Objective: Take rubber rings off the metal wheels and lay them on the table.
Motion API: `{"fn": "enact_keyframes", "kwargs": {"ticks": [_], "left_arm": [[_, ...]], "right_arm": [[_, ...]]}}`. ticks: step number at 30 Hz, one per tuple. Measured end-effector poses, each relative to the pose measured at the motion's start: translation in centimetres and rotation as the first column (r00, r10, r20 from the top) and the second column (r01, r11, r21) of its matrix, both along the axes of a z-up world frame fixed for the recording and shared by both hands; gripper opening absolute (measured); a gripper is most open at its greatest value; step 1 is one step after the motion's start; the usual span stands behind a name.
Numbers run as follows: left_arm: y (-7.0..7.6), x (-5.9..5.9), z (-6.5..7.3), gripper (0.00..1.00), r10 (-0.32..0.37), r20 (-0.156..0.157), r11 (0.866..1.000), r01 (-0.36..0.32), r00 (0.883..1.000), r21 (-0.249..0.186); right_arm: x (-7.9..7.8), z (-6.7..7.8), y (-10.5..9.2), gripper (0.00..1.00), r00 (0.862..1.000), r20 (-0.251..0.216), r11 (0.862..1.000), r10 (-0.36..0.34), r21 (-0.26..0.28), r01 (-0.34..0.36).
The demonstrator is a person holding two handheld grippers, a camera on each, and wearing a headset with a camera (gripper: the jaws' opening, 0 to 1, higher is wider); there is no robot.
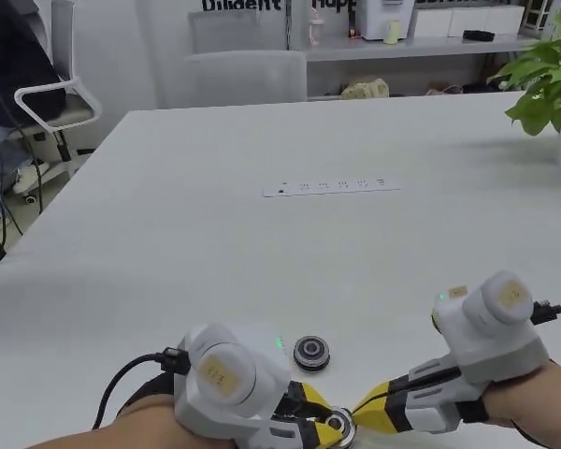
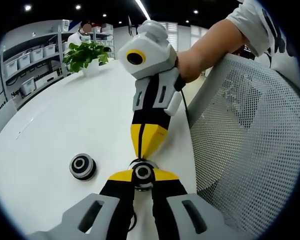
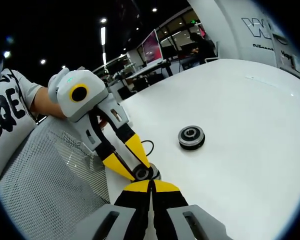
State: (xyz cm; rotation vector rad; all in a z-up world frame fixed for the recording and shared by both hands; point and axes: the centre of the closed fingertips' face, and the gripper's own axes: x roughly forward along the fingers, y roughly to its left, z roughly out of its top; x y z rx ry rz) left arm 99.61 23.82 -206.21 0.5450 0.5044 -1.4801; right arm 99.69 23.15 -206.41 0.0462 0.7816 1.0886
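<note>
Looking down in the head view, the person held both tools low at the near edge of the white table (image 1: 262,262). The left hand-held gripper (image 1: 329,426) and the right hand-held gripper (image 1: 357,419) met tip to tip, with a small silver metal wheel (image 1: 342,432) between their yellow tips. A second metal wheel with a black rubber ring (image 1: 310,353) lay flat on the table just beyond them, apart from both. A white power strip (image 1: 329,186) lay further off near the table's middle, and a green leafy plant (image 1: 547,89) stood at the far right.

In the left gripper view, the left hand-held gripper pinched the small wheel from both sides. The right hand-held gripper reached in from above, jaws pressed together, tips touching the wheel's rim. The ringed wheel lay on the table to the left, and a pale mesh chair back (image 2: 250,150) stood on the right.

In the right gripper view, that gripper's own jaws showed no gap, their tips against the held wheel. Whether they nipped a rubber ring could not be told. The second wheel lay further out on the table.
</note>
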Motion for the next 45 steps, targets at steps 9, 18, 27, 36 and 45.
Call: {"fn": "enact_keyframes", "kwargs": {"ticks": [9, 18, 27, 36, 45], "left_arm": [[0.0, 0.1, 0.0, 0.07, 0.003, 0.000, 1.000, -0.003, 1.000, 0.007], [0.0, 0.1, 0.0, 0.07, 0.003, 0.001, 1.000, -0.003, 1.000, 0.006], [0.0, 0.0, 0.1, 0.08, -0.003, -0.004, 1.000, 0.003, 1.000, -0.007], [0.0, 0.0, 0.1, 0.08, -0.015, -0.010, 1.000, 0.015, 1.000, 0.002], [0.3, -0.4, 1.3, 0.17, -0.022, -0.026, 1.000, 0.021, 0.999, -0.021]], "right_arm": [[-0.3, 0.4, 0.9, 0.00, 1.000, 0.006, 0.999, 0.028, 0.015, -0.028], [-0.9, 0.6, 2.0, 0.00, 0.996, 0.033, 0.996, 0.085, 0.008, -0.086], [-0.1, 0.5, 0.7, 0.00, 0.999, 0.036, 0.999, 0.035, 0.003, -0.035], [0.0, 0.4, 0.5, 0.00, 0.999, 0.039, 1.000, 0.025, -0.003, -0.025], [0.3, 0.8, 0.3, 0.00, 0.999, 0.040, 1.000, 0.008, 0.012, -0.009]]}}
